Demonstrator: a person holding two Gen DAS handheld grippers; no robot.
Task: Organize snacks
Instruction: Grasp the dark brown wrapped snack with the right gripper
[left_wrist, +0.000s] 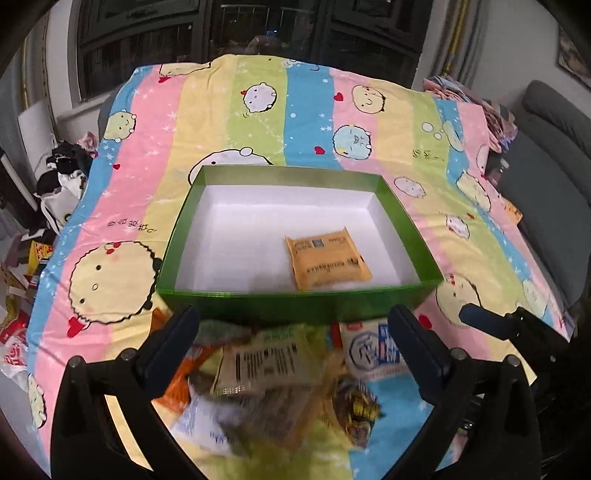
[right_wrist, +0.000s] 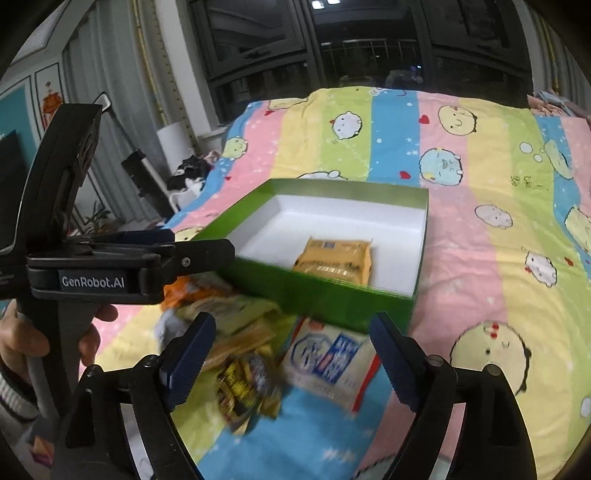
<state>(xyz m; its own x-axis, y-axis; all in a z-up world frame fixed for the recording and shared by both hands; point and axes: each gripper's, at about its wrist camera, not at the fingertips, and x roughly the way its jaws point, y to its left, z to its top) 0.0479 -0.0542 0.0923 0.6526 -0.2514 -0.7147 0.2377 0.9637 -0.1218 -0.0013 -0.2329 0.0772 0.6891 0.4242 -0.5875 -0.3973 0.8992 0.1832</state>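
A green box (left_wrist: 295, 301) with a white inside stands on the bed, and one orange packet (left_wrist: 327, 262) lies in it toward the near right. A loose pile of snacks lies in front of the box: a tan packet with a barcode (left_wrist: 266, 362), a white-and-blue packet (left_wrist: 376, 350) and a dark yellow-printed one (left_wrist: 356, 406). My left gripper (left_wrist: 293, 317) hovers open over the pile, with nothing between its fingers. My right gripper (right_wrist: 293, 321) is open too, empty, above the white-and-blue packet (right_wrist: 328, 358). The box (right_wrist: 314, 291) and its orange packet (right_wrist: 334, 260) lie just beyond it.
The bed carries a striped cartoon sheet (left_wrist: 258, 110). A grey sofa (left_wrist: 546, 177) runs along the right side. Clothes and bags (left_wrist: 55, 184) clutter the floor on the left. A hand (right_wrist: 22, 339) holds the left gripper (right_wrist: 199, 245) beside the right one.
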